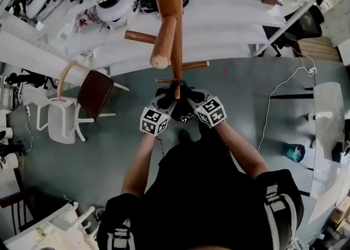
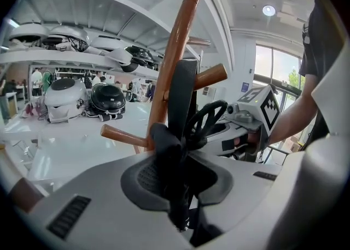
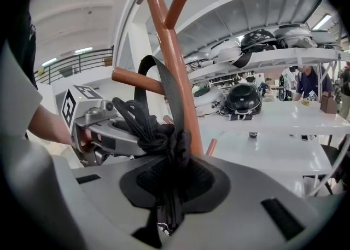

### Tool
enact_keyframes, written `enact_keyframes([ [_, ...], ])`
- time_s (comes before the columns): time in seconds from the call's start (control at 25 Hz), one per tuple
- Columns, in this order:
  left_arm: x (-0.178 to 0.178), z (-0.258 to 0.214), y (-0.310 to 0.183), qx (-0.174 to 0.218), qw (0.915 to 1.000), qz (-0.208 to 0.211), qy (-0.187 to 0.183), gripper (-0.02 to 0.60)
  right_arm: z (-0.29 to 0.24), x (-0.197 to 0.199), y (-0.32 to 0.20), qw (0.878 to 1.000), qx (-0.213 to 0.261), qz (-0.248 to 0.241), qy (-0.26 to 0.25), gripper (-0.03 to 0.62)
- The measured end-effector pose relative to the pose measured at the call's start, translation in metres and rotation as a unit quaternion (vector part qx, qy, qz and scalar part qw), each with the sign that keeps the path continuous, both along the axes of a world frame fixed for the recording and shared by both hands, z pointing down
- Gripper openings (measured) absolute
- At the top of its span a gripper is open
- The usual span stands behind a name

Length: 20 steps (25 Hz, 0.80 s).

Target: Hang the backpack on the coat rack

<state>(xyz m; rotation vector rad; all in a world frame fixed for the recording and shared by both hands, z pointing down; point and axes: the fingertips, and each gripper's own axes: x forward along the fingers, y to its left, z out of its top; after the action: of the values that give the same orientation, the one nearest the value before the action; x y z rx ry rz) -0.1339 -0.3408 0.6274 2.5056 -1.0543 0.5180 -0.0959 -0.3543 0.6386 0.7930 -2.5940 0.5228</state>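
The left gripper [image 1: 167,100] and right gripper [image 1: 191,97] squeeze the backpack [image 1: 185,86] at their twelve o'clock, by the coat rack [image 1: 176,46].

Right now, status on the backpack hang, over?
Left gripper shut on backpack strap. Right gripper shut on it too. Strap at rack peg; hooked or not, can't tell. Nothing blocking.

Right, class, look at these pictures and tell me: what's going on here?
A person holds a gripper in each hand. The left gripper and right gripper are both shut on bunched black backpack fabric, close against the wooden coat rack. A strap runs up beside a peg, but whether it is hooked over it is unclear, so the backpack is not plainly hung yet.
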Motion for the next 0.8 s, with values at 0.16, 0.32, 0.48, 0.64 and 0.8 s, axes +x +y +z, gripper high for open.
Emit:
enact_keyframes([
  [0.16,0.000,0.010,-0.005,-0.007,1.0000,0.001,-0.006,0.084,0.010,0.001,-0.005,1.000,-0.006,-0.002,0.007,0.081],
  [0.32,-0.003,0.018,-0.004,-0.017,0.9998,0.000,-0.009,0.084,0.018,0.000,-0.004,1.000,-0.012,-0.006,0.017,0.081],
  [0.48,-0.005,0.023,-0.008,-0.022,0.9996,-0.001,-0.016,0.086,0.021,-0.001,-0.007,1.000,-0.015,-0.005,0.022,0.081],
  [0.64,-0.008,0.033,-0.013,-0.032,0.9993,-0.006,-0.018,0.086,0.031,-0.003,-0.011,0.999,-0.019,-0.004,0.029,0.081],
  [0.8,-0.009,0.036,-0.016,-0.036,0.9992,-0.010,-0.013,0.087,0.033,-0.002,-0.014,0.999,-0.025,-0.003,0.027,0.081],
])
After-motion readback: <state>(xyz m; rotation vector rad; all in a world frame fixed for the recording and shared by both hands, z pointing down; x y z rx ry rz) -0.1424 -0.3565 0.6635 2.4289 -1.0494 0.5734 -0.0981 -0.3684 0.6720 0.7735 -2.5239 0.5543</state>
